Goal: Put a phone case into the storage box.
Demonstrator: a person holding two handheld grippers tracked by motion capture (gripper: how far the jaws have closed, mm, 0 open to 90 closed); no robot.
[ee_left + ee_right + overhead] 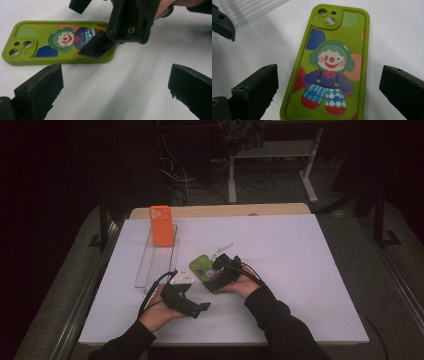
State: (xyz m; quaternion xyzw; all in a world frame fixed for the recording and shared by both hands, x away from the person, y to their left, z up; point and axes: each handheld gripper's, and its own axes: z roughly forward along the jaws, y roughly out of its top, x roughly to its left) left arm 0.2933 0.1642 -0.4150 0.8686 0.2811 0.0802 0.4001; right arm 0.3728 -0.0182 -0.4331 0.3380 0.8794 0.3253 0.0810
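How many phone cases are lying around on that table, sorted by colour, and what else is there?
Green phone case with a clown: 1
Orange phone case, upright at the far end of the rack: 1
Clear ridged rack: 1
Small white object beside the left gripper, too small to identify: 1
Total: 4 things, with the right gripper open over the green case.

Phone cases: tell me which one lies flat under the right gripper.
The green clown case. It lies flat on the white table, back up, between the open jaws of the right gripper; the orange case stands upright in the clear rack.
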